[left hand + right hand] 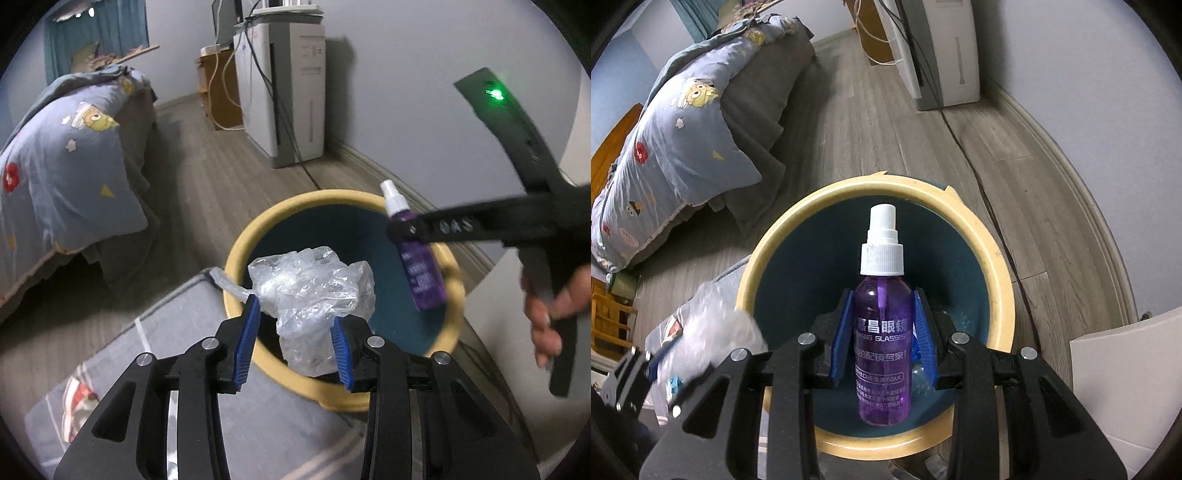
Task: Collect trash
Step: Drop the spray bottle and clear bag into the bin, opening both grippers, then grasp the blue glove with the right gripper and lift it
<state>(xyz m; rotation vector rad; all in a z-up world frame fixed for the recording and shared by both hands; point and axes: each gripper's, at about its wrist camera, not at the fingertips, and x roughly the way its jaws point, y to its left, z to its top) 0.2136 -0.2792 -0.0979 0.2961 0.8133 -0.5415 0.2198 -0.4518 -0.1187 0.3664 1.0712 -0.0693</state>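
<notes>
Left fingers [293,341] tight on crumpled plastic bag [314,291], right fingers [884,338] on purple bottle [882,332], label only there.

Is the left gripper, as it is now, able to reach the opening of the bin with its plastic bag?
Probably yes. The left gripper holds the crumpled plastic bag right over the near rim of the yellow bin. Only the purple spray bottle in the right gripper shares the opening.

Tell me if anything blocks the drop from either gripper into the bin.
Nothing visible does. The left gripper holds the crumpled plastic bag and the right gripper holds the purple spray bottle, both over the open mouth of the yellow-rimmed bin.
</notes>
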